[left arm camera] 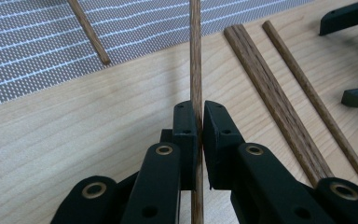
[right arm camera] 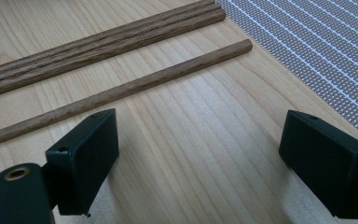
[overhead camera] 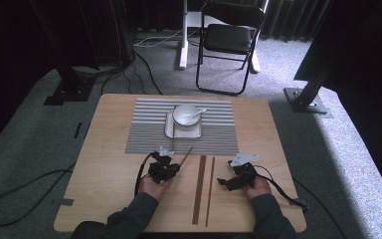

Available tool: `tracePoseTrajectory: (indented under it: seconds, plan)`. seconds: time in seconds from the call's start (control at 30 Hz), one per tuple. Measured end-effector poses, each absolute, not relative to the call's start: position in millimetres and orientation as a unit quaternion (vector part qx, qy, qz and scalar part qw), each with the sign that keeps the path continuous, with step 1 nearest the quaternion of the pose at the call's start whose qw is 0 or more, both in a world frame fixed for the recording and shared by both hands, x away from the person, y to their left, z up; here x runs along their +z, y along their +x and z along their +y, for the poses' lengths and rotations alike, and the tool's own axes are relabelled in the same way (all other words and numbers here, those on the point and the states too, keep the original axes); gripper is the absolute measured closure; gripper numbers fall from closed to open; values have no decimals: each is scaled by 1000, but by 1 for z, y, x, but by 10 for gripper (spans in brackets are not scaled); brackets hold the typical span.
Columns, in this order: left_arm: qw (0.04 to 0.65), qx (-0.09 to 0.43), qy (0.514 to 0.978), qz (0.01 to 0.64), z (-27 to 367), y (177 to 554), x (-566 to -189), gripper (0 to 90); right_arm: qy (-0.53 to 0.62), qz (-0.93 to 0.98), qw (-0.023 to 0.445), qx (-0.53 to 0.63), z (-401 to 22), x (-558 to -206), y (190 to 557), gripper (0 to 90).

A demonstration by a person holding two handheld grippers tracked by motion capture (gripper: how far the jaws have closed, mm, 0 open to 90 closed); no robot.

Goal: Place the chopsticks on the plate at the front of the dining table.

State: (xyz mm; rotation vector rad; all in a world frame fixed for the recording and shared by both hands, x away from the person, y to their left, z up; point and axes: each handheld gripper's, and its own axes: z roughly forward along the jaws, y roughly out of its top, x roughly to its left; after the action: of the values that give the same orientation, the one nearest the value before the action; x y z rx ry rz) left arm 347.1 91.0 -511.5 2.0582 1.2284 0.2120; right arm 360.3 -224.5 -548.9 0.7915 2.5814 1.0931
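My left gripper [left arm camera: 199, 135] has its jaws clamped on a chopstick [left arm camera: 196, 56] pointing to 12 o'clock over the counter [left arm camera: 74, 154]. At 3 o'clock, my right gripper [right arm camera: 198, 158] jaws stand wide, empty.

Thin brown wooden chopstick [left arm camera: 196, 56] clamped between left gripper [left arm camera: 198, 122] pads, running lengthwise, tip over striped placemat [left arm camera: 37, 42] edge.

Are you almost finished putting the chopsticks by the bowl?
Not yet. One chopstick already lies on the striped mat, near the bowl. The left tool is clamped on a second chopstick. Three more sticks wait on the table, and the right tool is open and holding nothing.
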Motion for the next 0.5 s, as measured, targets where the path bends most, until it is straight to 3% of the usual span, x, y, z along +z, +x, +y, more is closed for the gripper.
tracePoseTrajectory:
  seconds: [0.5]
  plan:
    - [369, 83, 787, 487, 97, 350, -507, 844, 270, 880, 114, 373, -225, -549, 360, 113]
